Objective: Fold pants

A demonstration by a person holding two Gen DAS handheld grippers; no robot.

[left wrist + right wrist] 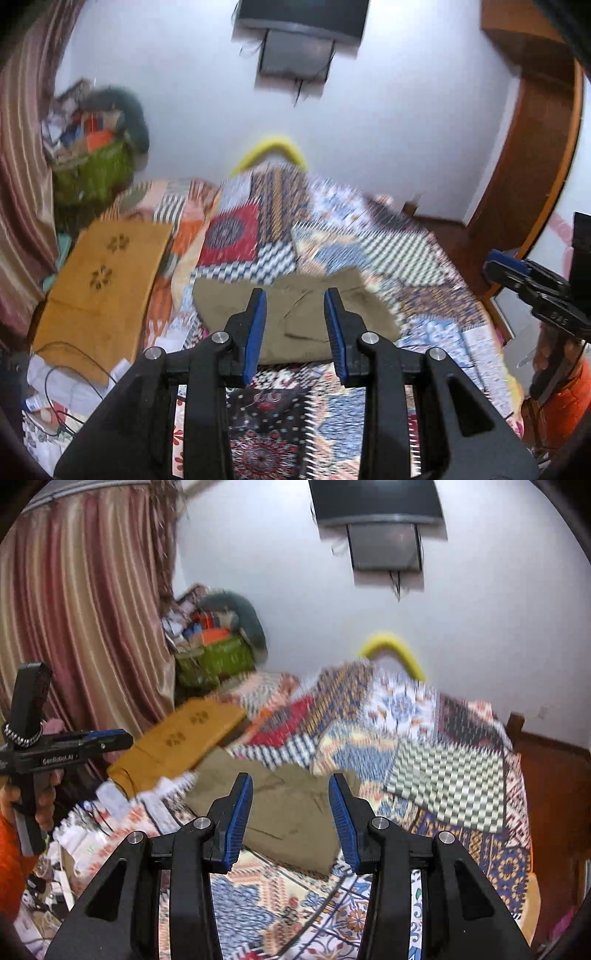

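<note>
Olive-khaki pants (295, 317) lie folded into a compact rectangle on the patterned bedspread (369, 236). They also show in the right wrist view (291, 812). My left gripper (295, 299) is open and empty, held above the near side of the pants. My right gripper (290, 786) is open and empty, also above the pants' near side. The right gripper shows at the right edge of the left wrist view (498, 262). The left gripper shows at the left edge of the right wrist view (122, 738). Both views are motion-blurred.
An orange-tan cushion (99, 284) lies left of the pants. A green basket of clutter (96, 173) stands by the striped curtain (74, 627). Cables and papers (62, 391) lie at the bed's left edge. A wooden door frame (535, 155) is at the right.
</note>
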